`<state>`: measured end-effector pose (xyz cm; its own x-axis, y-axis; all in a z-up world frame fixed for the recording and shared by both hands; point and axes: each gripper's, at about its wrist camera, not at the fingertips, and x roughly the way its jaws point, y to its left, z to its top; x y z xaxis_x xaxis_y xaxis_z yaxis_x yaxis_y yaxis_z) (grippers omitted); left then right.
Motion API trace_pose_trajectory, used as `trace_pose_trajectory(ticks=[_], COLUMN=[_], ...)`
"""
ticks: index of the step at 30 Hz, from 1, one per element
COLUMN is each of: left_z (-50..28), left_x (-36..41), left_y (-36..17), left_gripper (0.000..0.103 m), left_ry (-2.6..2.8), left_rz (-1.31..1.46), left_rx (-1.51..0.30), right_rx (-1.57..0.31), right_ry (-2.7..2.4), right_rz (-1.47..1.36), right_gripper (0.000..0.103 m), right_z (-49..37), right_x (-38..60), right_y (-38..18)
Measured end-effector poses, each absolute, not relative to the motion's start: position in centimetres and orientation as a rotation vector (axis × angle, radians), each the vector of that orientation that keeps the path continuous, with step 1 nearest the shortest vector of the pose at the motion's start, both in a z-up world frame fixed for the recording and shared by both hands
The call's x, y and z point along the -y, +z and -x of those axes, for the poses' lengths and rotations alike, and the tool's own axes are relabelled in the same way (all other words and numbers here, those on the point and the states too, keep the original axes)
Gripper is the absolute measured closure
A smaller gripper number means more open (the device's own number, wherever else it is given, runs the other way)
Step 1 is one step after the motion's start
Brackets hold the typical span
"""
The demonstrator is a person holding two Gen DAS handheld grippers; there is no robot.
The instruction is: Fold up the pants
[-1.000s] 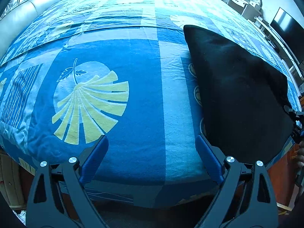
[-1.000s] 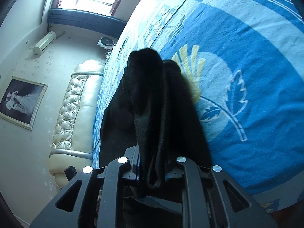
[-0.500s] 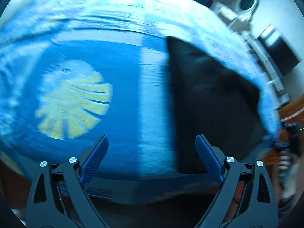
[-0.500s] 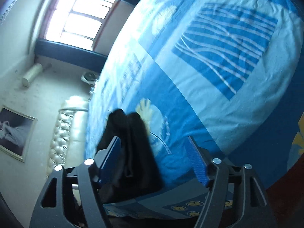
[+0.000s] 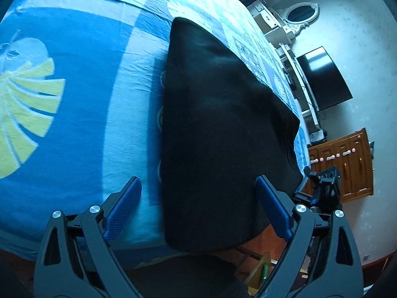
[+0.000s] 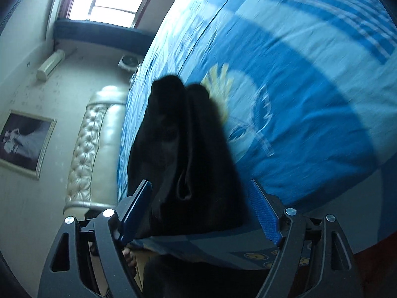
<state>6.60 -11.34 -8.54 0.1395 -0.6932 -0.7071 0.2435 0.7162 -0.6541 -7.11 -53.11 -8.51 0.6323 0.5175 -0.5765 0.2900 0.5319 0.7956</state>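
A wide bed under a blue cotton cover (image 5: 82, 114) printed with pale squares and a yellow fan-shaped leaf fills both views, and on it, at the edge nearest the person, lies the pair of black soft-cloth pants (image 5: 218, 129), already doubled lengthwise into one long dark slab whose near end droops over the side of the mattress. The left gripper (image 5: 198, 208) hangs just above that near end with its blue ribbed pads spread wide, one pad over the cover and the other over the cloth, holding nothing. The right gripper (image 6: 199, 208) has just been opening; its pads stand wide to either side of a bunched ridge of the pants (image 6: 183, 149) without pressing on it, so the cloth is let go. By the look of it one fold has been laid down and the hands are between grips; the next move likely calls for both tongs to close on the near end, or on the two near corners, and carry it toward the far end to halve the length. The black fabric swallows its own detail: waistband, hems and layer edges cannot be told apart. The right wrist view is smeared by blur, the right gripper shows only partly in the left view beside a brown wooden cabinet (image 5: 352, 164), and the floor below is cut off.
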Motion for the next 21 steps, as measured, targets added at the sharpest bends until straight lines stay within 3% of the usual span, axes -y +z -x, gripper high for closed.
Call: trace_pose_trajectory(ticks=[9,10,11,12,13,14,17,21], left_z=[-6.8,-6.7,-6.7,-6.7,-6.7,-6.8,-6.9,-6.8], left_x=[13.1,13.3,13.3,13.6,13.7,13.7,13.2,13.0], left_y=[-9.0,-9.0,-8.9,-9.1,-9.1,-9.1,-8.8,-8.2], left_gripper=[0.011,0.016,0.029,0.033,0.038,0.044,0.055,0.062], left_ry=[-0.755,-0.758,-0.765,-0.755,-0.746,-0.744,-0.735,-0.721], left_rz=[0.43,0.423,0.423,0.408,0.398,0.395,0.398,0.362], left_rx=[-1.234,-1.231,-1.233,-1.247,-1.25,-1.25,-1.252,-1.239], right_rx=[-0.901,-0.904,-0.913,-0.935,-0.959,-0.968,-0.956,-0.946], right_ry=[0.211,0.209,0.203,0.19,0.176,0.172,0.185,0.184], right_rz=[-1.073,-1.051,-1.018,-0.964,-0.917,-0.898,-0.897,-0.873], right_gripper=[0.02,0.021,0.025,0.03,0.045,0.048,0.058,0.062], right_z=[5.8,5.6,5.6,5.5,5.3,5.3,5.4,5.1], right_x=[51.6,51.2,50.9,50.3,49.9,49.8,49.5,48.6], right_y=[-9.3,-9.3,-9.0,-8.8,-8.7,-8.7,-8.6,-7.8])
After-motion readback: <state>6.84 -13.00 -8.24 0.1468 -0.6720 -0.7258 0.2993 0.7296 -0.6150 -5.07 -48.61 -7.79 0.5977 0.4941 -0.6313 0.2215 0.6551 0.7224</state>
